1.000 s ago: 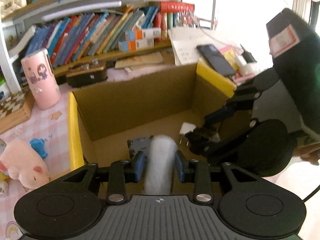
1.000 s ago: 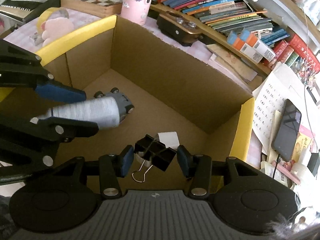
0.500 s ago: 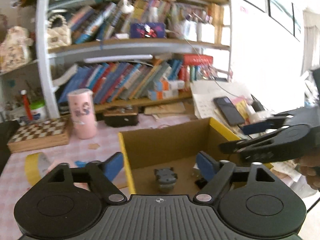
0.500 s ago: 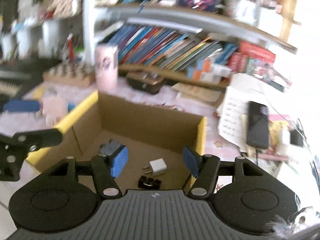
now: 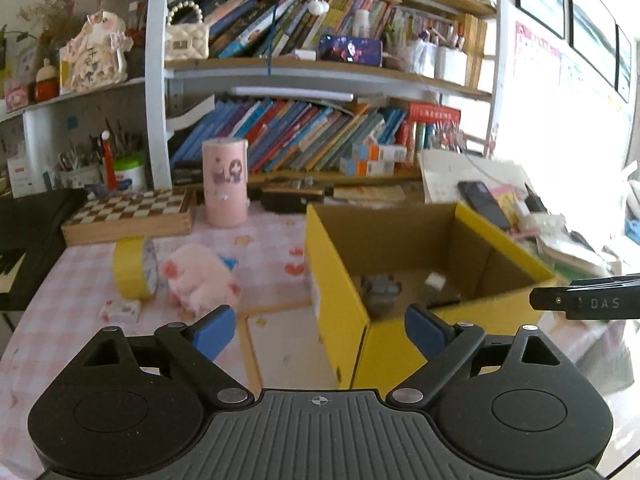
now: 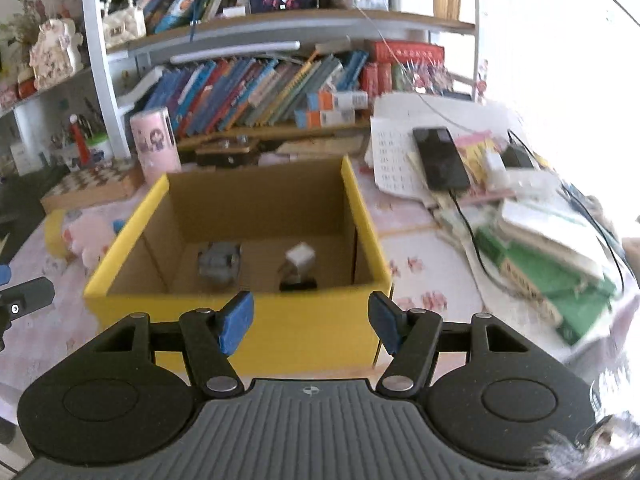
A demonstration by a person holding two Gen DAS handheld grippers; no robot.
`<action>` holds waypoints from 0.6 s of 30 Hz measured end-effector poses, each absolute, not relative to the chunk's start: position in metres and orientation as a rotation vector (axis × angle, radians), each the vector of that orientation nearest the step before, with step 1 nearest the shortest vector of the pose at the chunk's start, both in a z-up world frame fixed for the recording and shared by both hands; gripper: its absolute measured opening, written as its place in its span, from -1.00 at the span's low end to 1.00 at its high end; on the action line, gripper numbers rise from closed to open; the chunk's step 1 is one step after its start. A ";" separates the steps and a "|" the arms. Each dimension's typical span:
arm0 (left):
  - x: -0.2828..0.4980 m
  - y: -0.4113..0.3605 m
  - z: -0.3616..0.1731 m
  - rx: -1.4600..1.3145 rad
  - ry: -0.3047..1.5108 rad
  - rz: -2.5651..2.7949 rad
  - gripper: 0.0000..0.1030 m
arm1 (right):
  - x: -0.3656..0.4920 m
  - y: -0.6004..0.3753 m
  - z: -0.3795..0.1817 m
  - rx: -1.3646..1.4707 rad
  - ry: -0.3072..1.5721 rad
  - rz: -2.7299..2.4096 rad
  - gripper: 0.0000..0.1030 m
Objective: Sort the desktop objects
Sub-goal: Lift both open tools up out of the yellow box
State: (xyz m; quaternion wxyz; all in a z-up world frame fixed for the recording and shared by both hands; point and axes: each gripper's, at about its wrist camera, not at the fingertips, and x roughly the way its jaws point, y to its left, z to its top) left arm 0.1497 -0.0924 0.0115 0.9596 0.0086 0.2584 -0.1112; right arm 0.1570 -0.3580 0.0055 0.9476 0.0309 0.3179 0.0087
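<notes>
A yellow cardboard box (image 6: 360,200) stands open on the desk; it also shows in the left wrist view (image 5: 332,264). Inside lie a grey toy car (image 6: 218,262), a white plug (image 6: 301,257) and a black binder clip (image 6: 298,284). The car (image 5: 378,288) and plug (image 5: 434,280) show in the left wrist view too. My left gripper (image 5: 320,330) is open and empty, in front of the box's near left corner. My right gripper (image 6: 308,320) is open and empty, in front of the box's near wall.
On the pink checked cloth left of the box lie a pink plush pig (image 5: 200,276), a yellow tape roll (image 5: 130,268), a pink tumbler (image 5: 224,182) and a chessboard (image 5: 128,216). A phone (image 6: 440,158), papers and stacked books (image 6: 548,248) crowd the right. Bookshelves stand behind.
Both grippers opened, dropping the grey car and the binder clip into the box, then pulled back and up out of the box.
</notes>
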 end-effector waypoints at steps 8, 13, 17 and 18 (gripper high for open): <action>0.112 -0.063 0.000 0.070 0.541 -0.232 0.82 | 0.112 -0.301 -0.004 0.084 0.666 -0.010 0.19; 0.095 -0.038 -0.003 0.073 0.559 -0.228 0.82 | 0.092 -0.266 -0.015 0.063 0.671 -0.008 0.19; 0.083 -0.020 -0.005 0.082 0.576 -0.220 0.83 | 0.075 -0.238 -0.022 0.044 0.697 0.020 0.19; 0.079 -0.015 -0.005 0.083 0.580 -0.220 0.83 | 0.071 -0.231 -0.023 0.038 0.700 0.030 0.19</action>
